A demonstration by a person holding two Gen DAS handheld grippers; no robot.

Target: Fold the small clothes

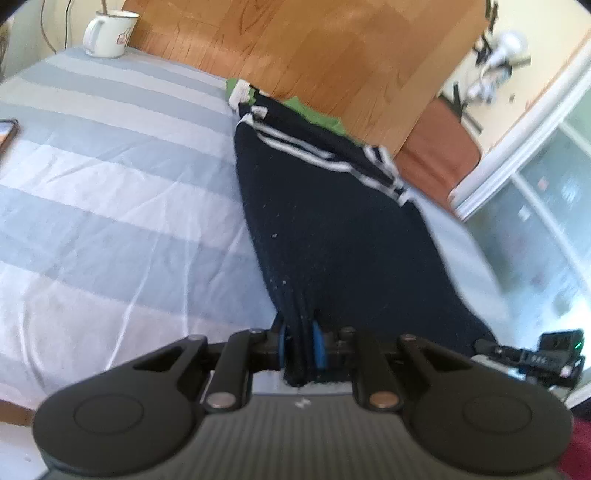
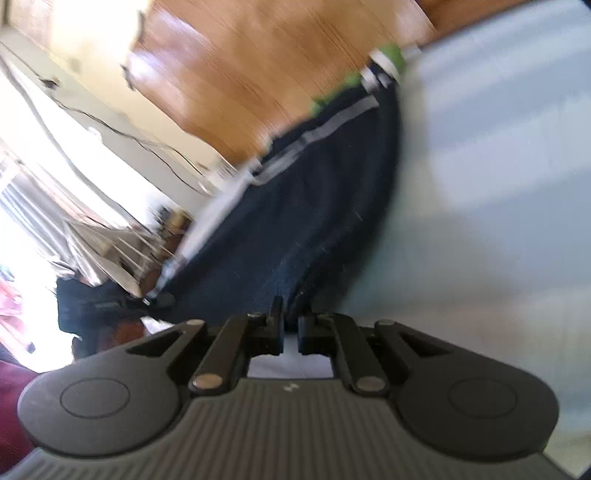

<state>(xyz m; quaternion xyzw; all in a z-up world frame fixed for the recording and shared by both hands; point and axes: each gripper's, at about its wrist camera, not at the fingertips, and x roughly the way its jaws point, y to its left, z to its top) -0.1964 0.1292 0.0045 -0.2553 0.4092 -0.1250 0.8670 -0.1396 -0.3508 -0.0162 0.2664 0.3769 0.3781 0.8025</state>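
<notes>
Dark navy garment [image 1: 325, 229]: knitted, with white stripes along its far hem; spread lengthwise on the striped bed sheet [image 1: 110, 177], near the sheet's far edge by the wooden floor [image 1: 314, 48]. Near edge bunched into folds.

Left gripper [image 1: 302, 347]: jaws nearly closed, blue pads [image 1: 318, 345] pinching the gathered near edge of the garment.

Right gripper [image 2: 291, 317]: jaws nearly closed on another part of the same near edge; view heavily blurred, though dark cloth [image 2: 295, 221] sits between the fingertips. This gripper also shows at the lower right of the left wrist view [image 1: 532, 356].

Green fabric [image 1: 317, 112]: peeks out from under the garment's far end.

White enamel mug [image 1: 109, 33]: upright at the far left corner of the sheet, well apart from the garment.

Phone [image 1: 7, 134]: lies at the left edge of the sheet, only partly in view.
</notes>
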